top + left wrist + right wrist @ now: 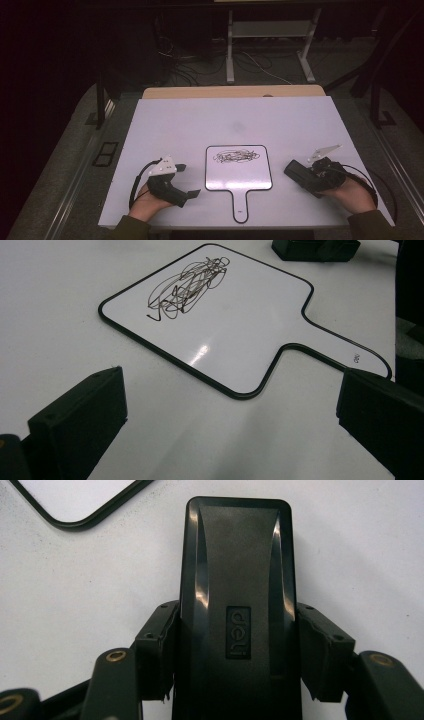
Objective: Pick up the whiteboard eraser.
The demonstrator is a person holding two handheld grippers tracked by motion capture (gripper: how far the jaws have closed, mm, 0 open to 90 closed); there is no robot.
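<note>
Now the left gripper [186, 181] waits wide open near the table's [165, 120] front left edge. Mid-front lies the scribbled whiteboard [239, 170]. The right gripper [235, 645] squeezes the black eraser [235, 580]; next, it should lift and rub the scribble [187, 285] away.

surface: white table [170, 125]; on it: scribbled whiteboard paddle [239, 172]; black eraser [299, 174]
</note>
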